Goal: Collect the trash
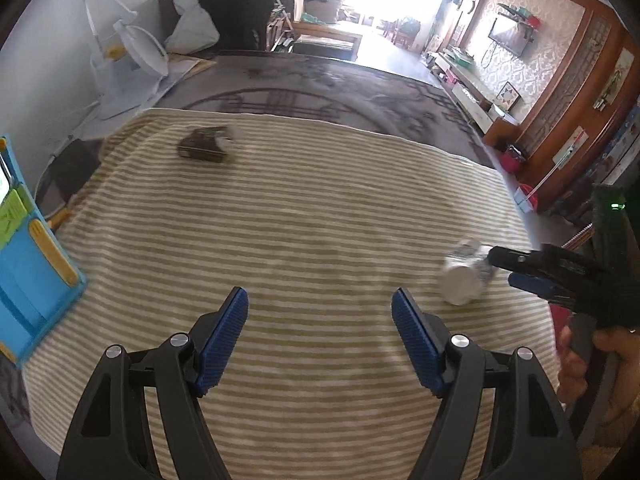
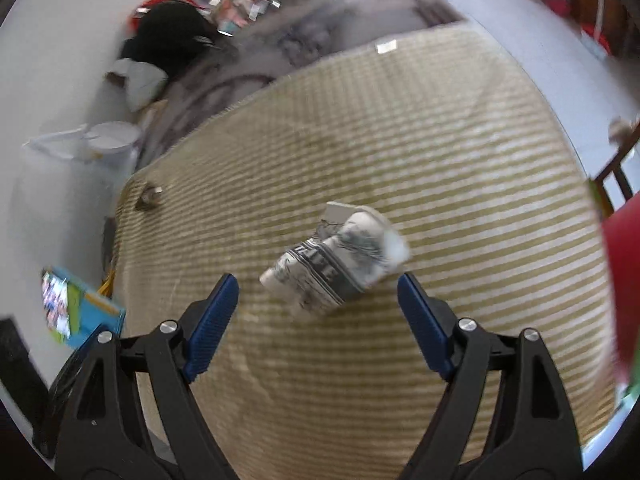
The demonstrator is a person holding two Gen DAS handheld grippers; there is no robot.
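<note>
Nothing is collected yet: both hand-held grippers gape empty, the right hand-held gripper (image 2: pixel 318 306) just short of the crumpled cup (image 2: pixel 340 268), the left hand-held gripper (image 1: pixel 320 320) well short of the brown wad (image 1: pixel 206 146).

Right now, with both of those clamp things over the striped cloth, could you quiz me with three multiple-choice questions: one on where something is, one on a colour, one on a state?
1. Where does the crumpled paper cup lie?
A. On the striped cloth, just ahead of the right gripper
B. Inside the blue toy
C. On the bare floor

2. What colour are the gripper pads?
A. Red
B. Blue
C. Yellow

3. What state is the left gripper in?
A. Shut on the cup
B. Shut on the dark brown piece
C. Open, holding nothing

Answers:
1. A: the right wrist view shows the cup on its side on the stripes, just beyond the fingertips.
2. B: ribbed blue pads show in both views.
3. C: its jaws stand wide apart with only cloth between them; the dark brown piece lies far ahead.
</note>
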